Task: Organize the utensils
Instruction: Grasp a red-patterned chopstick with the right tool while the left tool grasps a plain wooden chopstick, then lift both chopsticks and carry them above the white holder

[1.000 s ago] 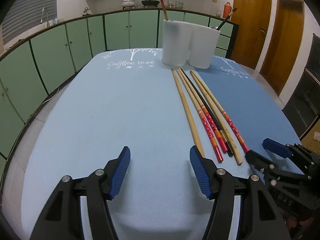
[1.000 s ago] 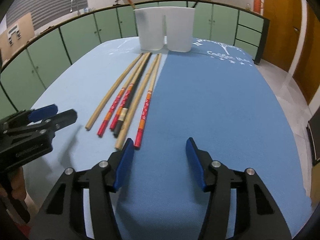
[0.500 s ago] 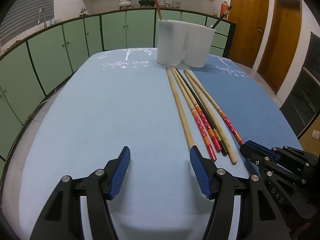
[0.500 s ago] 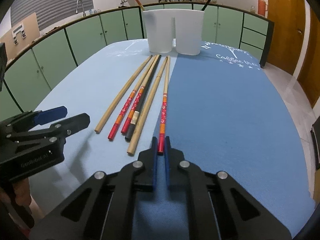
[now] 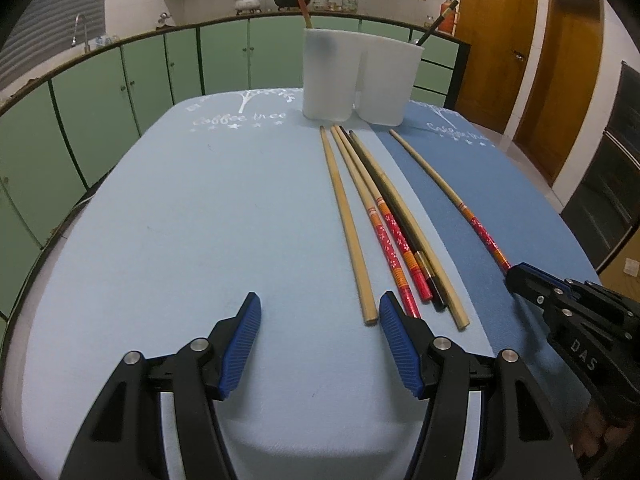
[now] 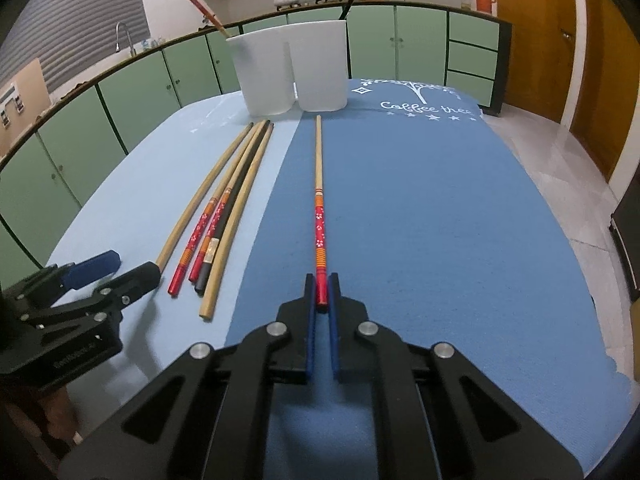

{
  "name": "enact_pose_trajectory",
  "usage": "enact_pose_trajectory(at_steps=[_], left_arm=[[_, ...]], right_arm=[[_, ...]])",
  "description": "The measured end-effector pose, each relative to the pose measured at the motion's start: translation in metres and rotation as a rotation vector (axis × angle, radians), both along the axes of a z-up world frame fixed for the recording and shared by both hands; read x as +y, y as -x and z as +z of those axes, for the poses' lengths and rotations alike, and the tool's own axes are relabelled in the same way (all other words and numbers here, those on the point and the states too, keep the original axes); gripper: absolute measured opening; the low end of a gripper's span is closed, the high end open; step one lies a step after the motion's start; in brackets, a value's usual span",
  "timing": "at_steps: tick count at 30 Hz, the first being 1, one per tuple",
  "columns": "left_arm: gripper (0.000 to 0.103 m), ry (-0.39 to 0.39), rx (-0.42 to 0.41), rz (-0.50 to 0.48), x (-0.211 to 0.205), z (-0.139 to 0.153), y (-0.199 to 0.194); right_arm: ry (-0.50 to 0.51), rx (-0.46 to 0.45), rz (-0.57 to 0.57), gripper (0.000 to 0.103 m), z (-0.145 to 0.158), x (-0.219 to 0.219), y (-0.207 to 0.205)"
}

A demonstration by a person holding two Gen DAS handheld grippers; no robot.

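Shifted rightward, red-ended chopstick point(image 6: 319, 216) — clamped by right gripper point(image 6: 321, 292).

Five chopsticks point(image 6: 224, 216) lie before two holders point(image 6: 292, 68).

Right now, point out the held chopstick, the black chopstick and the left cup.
Held chopstick point(image 6: 319, 224), right wrist view, red patterned section.
Black chopstick point(image 6: 236, 196), right wrist view, mid shaft.
Left cup point(image 6: 264, 76), right wrist view, front wall.

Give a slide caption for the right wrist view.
Right gripper shut on a red-ended chopstick, apart from five lying before the white holders.
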State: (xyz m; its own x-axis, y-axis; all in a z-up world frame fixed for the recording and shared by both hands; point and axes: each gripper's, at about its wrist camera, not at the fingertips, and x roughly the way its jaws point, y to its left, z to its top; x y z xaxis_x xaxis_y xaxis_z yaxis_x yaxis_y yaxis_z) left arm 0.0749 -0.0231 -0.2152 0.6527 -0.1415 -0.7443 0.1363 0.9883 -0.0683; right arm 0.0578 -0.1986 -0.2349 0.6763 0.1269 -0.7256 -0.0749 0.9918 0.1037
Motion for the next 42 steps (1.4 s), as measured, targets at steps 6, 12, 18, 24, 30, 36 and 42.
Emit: enact_pose_trajectory(at_steps=[6, 12, 18, 24, 30, 36, 42], left_arm=[[0.05, 0.008, -0.027, 0.034, -0.002, -0.001, 0.0], [0.041, -0.021, -0.039, 0.047, -0.008, -0.003, -0.001], [0.009, -0.056, -0.057, 0.041, -0.016, -0.005, -0.001], [0.007, -0.052, -0.056, 0.034, -0.015, -0.005, -0.002], [0.007, -0.047, -0.066, 0.026, -0.015, 0.006, 0.001], [0.007, -0.076, -0.103, 0.014, -0.013, 0.028, 0.007], [0.007, -0.062, -0.131, 0.013, -0.008, 0.05, 0.009]], right_arm=[[-0.01, -0.003, -0.004, 0.005, 0.001, 0.0, -0.001], [-0.01, -0.003, -0.002, 0.005, 0.0, 0.0, -0.001], [0.002, -0.014, -0.001, 0.005, 0.002, 0.002, -0.001], [0.005, -0.021, -0.007, 0.005, 0.003, 0.001, -0.001], [0.009, -0.048, -0.006, 0.005, 0.012, -0.001, 0.002], [0.011, -0.084, 0.005, 0.005, 0.027, 0.0, 0.004], [0.007, -0.118, 0.01, 0.005, 0.044, -0.002, 0.005]])
